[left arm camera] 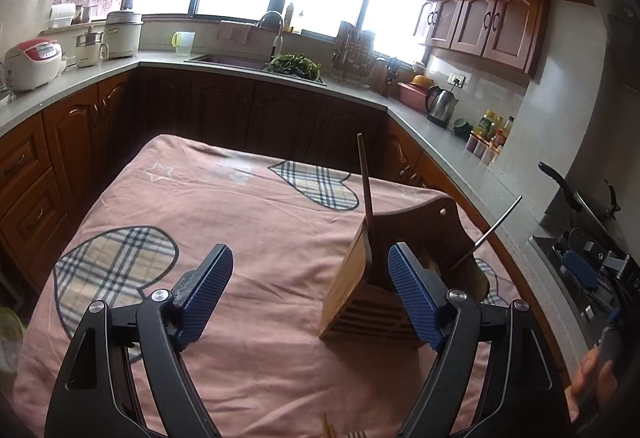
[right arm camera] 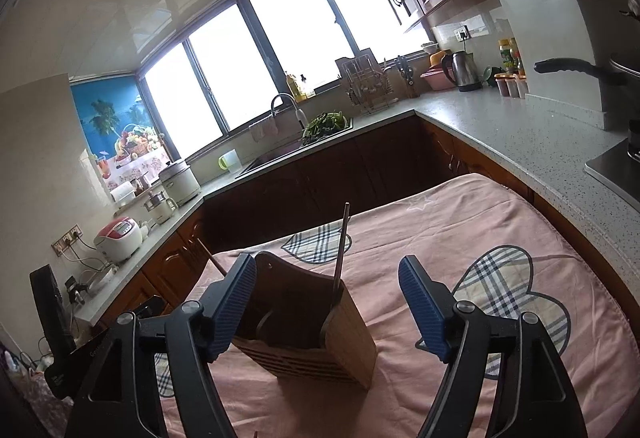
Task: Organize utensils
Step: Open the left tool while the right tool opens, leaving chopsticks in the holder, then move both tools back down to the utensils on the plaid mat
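A wooden utensil holder (left arm camera: 356, 286) stands on the table under a pink cloth (left arm camera: 248, 222). A wooden-handled utensil (left arm camera: 366, 182) and a thin metal utensil (left arm camera: 494, 230) stick up out of it. My left gripper (left arm camera: 310, 294) is open and empty, its right finger just in front of the holder. In the right wrist view the holder (right arm camera: 320, 334) sits between the fingers' line, with the metal utensil (right arm camera: 342, 250) and a wooden one (right arm camera: 212, 258) in it. My right gripper (right arm camera: 328, 312) is open and empty, just before the holder. It also shows at the right edge of the left wrist view (left arm camera: 588, 274).
Kitchen counters wrap around the table: sink with greens (left arm camera: 294, 64), kettle (left arm camera: 440, 104), rice cookers (left arm camera: 32, 64) at left, stove with a pan (left arm camera: 580, 198) at right. Some yellowish sticks (left arm camera: 330, 428) peek in at the bottom edge.
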Tool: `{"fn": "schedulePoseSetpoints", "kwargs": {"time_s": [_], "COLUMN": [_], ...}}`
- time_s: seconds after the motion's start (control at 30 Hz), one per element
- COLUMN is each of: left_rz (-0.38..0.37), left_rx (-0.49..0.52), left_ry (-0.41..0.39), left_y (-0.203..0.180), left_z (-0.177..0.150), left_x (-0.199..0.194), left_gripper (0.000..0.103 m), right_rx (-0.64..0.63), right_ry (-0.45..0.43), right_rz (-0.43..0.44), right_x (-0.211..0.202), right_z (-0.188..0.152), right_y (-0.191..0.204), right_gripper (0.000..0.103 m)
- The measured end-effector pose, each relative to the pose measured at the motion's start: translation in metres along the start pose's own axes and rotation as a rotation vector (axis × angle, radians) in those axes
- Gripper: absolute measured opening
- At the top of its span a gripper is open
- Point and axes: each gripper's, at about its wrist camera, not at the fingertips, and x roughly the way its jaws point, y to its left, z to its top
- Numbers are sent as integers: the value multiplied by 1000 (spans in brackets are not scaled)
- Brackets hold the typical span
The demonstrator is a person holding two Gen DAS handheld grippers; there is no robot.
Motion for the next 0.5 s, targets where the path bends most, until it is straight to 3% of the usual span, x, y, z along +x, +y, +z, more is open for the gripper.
{"fn": "schedulePoseSetpoints", "kwargs": {"time_s": [0.2,0.5], "left_rz": [-5,-12], "left_rx": [-14,-10], "left_ry": [80,136], "left_y": [13,18], "left_z": [-35,-73], "left_x": [-21,-50], "left_gripper": [82,82], "right_rx": [-3,-5], "right_ry": [50,107], "right_rz": [18,-10], "right_x": [-24,-61], "right_z": [-26,-64], "right_y": [4,-7], "right_gripper": [76,76]}}
